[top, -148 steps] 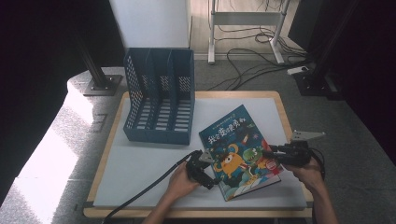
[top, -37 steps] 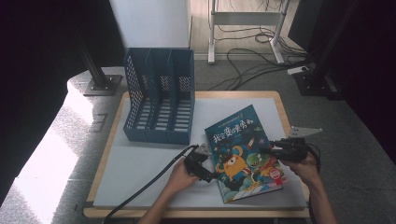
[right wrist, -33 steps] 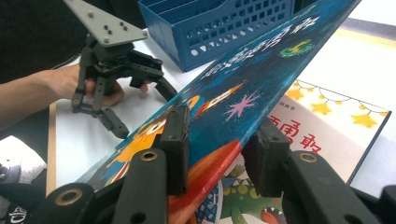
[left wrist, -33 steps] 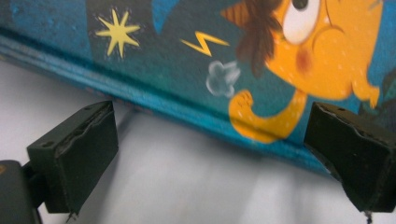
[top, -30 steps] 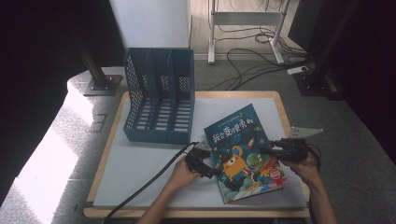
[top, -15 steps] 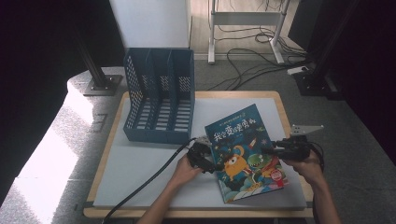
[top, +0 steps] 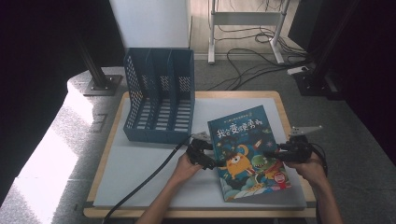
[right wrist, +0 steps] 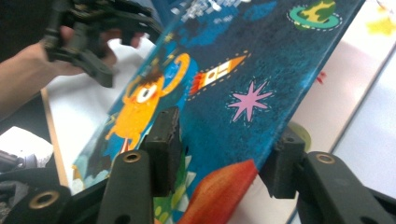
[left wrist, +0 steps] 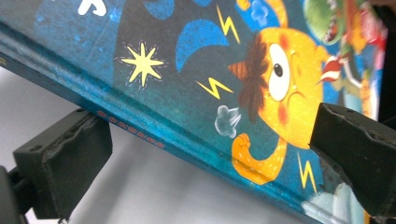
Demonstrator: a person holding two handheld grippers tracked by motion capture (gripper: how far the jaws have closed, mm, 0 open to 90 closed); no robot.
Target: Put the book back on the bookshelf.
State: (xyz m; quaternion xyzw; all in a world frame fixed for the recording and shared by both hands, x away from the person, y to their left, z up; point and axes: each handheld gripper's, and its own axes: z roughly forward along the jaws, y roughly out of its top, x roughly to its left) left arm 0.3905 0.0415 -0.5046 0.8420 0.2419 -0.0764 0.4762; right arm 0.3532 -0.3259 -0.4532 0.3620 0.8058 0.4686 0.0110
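- Left tongs spread, straddling book spine edge, w/o pinching: set to lift.
- Right tongs just widening, straddling far edge, cover between, no pinch.
- File rack beyond left tongs: likely destination.

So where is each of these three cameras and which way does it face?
High view: above the table's near side, facing forward and down; both forearms and hands enter from below.
Left gripper view: on the left gripper, facing the book's spine edge between its jaws.
Right gripper view: on the right gripper, jaws astride the cover.
All share the book.

blue book, orange monster
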